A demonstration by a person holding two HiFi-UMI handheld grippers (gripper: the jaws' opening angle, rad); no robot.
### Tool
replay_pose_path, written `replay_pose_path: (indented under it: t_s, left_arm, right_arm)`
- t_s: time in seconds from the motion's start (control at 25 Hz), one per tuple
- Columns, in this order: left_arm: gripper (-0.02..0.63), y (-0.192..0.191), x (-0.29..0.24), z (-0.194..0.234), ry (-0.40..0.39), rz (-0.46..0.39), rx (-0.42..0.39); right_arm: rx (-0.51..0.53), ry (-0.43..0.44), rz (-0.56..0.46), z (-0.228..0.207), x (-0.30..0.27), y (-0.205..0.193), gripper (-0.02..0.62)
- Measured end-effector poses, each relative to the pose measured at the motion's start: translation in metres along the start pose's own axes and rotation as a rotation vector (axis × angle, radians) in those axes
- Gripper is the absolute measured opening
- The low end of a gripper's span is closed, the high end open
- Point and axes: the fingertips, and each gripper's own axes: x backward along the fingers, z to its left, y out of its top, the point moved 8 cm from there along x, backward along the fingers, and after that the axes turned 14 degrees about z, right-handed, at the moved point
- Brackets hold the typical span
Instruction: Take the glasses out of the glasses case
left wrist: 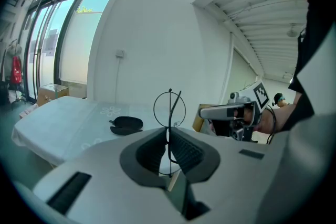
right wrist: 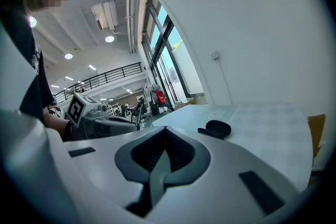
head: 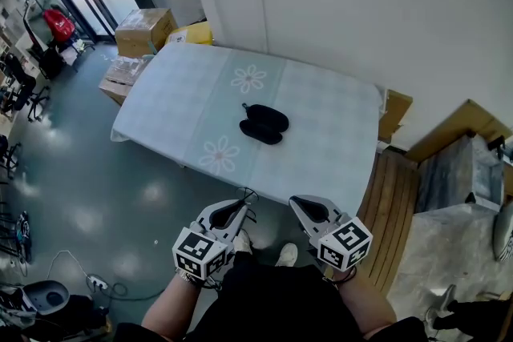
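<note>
Left gripper view is where we see the glasses [left wrist: 169, 107] best. The left tongs [left wrist: 169, 131] are pinched shut on them. The glasses stand up tall between the jaws, so their long way runs up and down. One thin round ring sticks up above the jaw tips, and a thin wire crosses it from top to bottom. The low part of the wire goes down between the dark pads, and we cannot see where it ends.

We look at the head view and the glasses are only a tiny wire loop at the tip of the left tongs (very hard to make out there). We cannot tell if the arms of the glasses are folded.

The right tongs [right wrist: 165, 131] are squeezed shut with nothing in them. Both tongs are held close to the person's body, off the near edge of the table [head: 160, 108].

The black case [head: 264, 124] lies near the middle of the table, well apart from both tongs. It is open, and its long way runs left to right across the table. We cannot see inside it clearly.
</note>
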Motion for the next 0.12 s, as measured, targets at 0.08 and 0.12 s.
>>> replay_pose_path:
  t_s: [0.08, 0.12]
  left_arm:
    - [0.048, 0.0005, 0.0003, 0.0002, 0.000, 0.000, 0.000]
    - [0.048, 0.0007, 0.0005, 0.0003, 0.000, 0.000, 0.001]
  right_arm:
    - [0.000, 0.001, 0.000, 0.0003, -0.0001, 0.0006, 0.023]
    - [0.000, 0.001, 0.000, 0.0005, -0.0002, 0.0008, 0.023]
